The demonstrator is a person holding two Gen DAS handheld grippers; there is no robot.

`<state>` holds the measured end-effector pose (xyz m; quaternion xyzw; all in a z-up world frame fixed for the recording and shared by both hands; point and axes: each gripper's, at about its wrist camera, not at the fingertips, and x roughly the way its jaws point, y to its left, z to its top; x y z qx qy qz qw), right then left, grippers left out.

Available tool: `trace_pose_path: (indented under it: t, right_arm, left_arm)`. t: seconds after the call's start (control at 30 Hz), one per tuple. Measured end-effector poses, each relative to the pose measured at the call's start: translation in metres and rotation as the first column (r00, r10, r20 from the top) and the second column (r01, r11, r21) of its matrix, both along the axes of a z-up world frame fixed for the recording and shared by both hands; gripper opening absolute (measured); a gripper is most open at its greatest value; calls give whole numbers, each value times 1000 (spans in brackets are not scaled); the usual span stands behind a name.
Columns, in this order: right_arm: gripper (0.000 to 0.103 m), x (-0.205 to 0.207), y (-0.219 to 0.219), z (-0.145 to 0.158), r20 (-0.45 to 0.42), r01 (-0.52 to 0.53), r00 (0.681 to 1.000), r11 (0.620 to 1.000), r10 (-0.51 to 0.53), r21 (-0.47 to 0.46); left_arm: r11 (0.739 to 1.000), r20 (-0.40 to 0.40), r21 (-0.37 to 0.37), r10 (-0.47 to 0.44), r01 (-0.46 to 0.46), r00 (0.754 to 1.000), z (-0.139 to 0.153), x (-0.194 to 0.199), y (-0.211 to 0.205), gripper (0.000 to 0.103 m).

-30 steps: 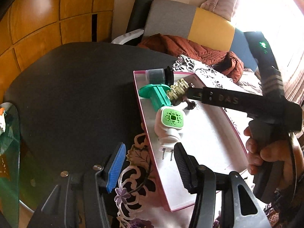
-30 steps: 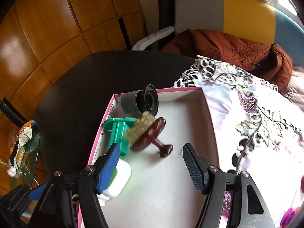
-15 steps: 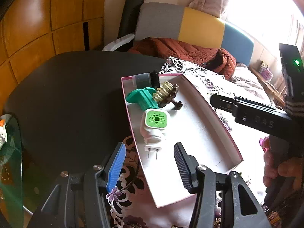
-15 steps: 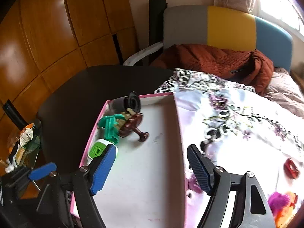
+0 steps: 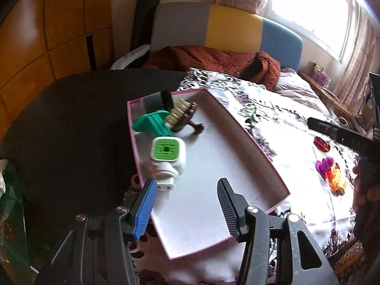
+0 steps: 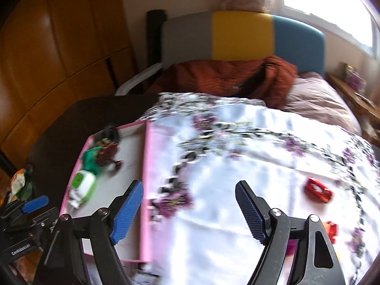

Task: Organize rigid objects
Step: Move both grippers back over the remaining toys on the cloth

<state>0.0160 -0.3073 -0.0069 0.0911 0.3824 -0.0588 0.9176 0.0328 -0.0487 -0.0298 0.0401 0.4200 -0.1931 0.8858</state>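
While four items already sit in the pink box [image 5: 249, 140], the right gripper [image 6: 190, 209], jaws opening and empty, should square over the red piece [image 6: 317, 192] on the cloth; the left gripper [image 5: 186, 206] hangs empty, unclenched.

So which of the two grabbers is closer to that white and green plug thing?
Left. The left gripper hovers just in front of the plug in the tray; the right gripper is over the cloth beside it.

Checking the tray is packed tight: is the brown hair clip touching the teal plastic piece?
Touching. In the left wrist view the brown hair clip lies against the teal plastic piece, overlapping it with no gap.
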Motion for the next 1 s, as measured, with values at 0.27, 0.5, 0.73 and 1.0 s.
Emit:
trace_pose_path:
  t: [0.27,0.5,0.73,1.0]
  right_arm:
    - [83,-47,-104,16,32,271,962,962,-271,2]
    - [84,-102,-196,-1,46,594,801,802,-597,60]
    - [84,-131,-234,-16,-1,703,694,677,-720,217]
    - [84,-128,-230,-23,-26,686,713,690,-700,233]
  left_arm:
    - [994,-2,9,-113,113,994,2,-4,-41,53]
    - [971,-22,10,-238,239,971,1,-11,-92,53]
    - [911,-62,14,-410,412,910,-10,-30,-159,53]
    - [821,-98,-9,-569,571,816,-21,-53,-239,53]
